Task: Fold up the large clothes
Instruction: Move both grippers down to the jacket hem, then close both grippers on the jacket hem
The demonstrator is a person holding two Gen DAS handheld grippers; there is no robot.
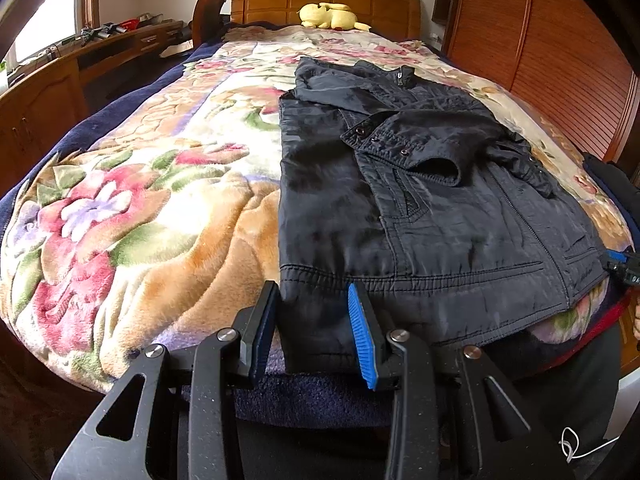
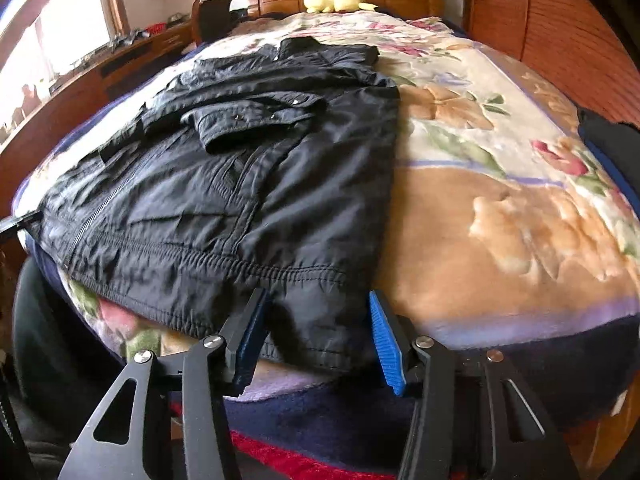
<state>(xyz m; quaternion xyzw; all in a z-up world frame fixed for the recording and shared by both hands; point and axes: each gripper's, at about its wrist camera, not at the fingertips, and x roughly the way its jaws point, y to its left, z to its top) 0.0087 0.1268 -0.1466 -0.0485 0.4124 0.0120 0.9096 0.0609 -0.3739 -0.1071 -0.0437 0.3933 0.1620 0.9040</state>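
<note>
The black jacket point(image 1: 420, 184) lies flat on the floral blanket point(image 1: 152, 208) that covers the bed, with its hem toward the bottom of the frame and its collar toward the wooden headboard point(image 1: 320, 0). In the left wrist view it fills the centre and right of the picture; in the right wrist view the same jacket point(image 2: 224, 184) fills the centre and left. Both sleeves are folded in across the front, and one cuff with snap buttons lies on top near the middle. The zipper runs down the front to the hem.

The left hand-held gripper point(image 1: 316, 320) sits at the lower centre of its frame, at the hem's left corner. Its jaws stand partly spread with the hem corner between them; the blue pad point(image 1: 362, 336) lies against the fabric, but whether both pads press on the cloth cannot be told.

The right hand-held gripper point(image 2: 320, 332) sits at the lower centre of its frame, at the hem's other corner. Its jaws stand apart with that corner between them, and a gap shows between the blue pad point(image 2: 386, 344) and the edge of the fabric, so it is not pinching.

A yellow plush toy point(image 1: 330, 15) rests at the head of the bed, against the headboard. A wooden counter point(image 1: 116, 46) with small clutter on it runs along the upper left of the frame, under a bright window. A slatted wooden wall point(image 1: 560, 40) stands at the upper right.
</note>
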